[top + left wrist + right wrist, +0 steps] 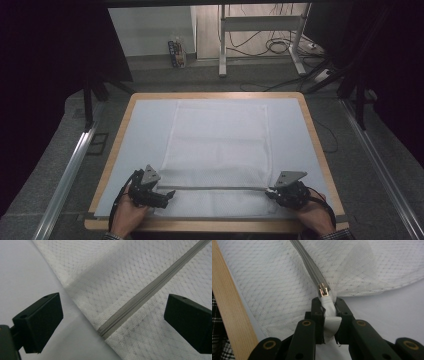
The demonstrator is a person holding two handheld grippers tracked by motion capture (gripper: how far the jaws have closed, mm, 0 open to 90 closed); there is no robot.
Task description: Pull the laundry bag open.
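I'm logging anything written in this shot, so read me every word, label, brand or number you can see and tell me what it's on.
Nothing here can be read.
Small carton on the floor beyond the table: it has blue and white print, too small and blurred to read.
White mesh bag, its grey zipper and the gold slider: no text visible.

Three cameras, one mesh bag

The high view looks forward and down over the whole surface (145,130); each gripper view sits close (just behind its jaws), looking along them at the mesh bag (220,145) and its zipper (150,293), which all share.
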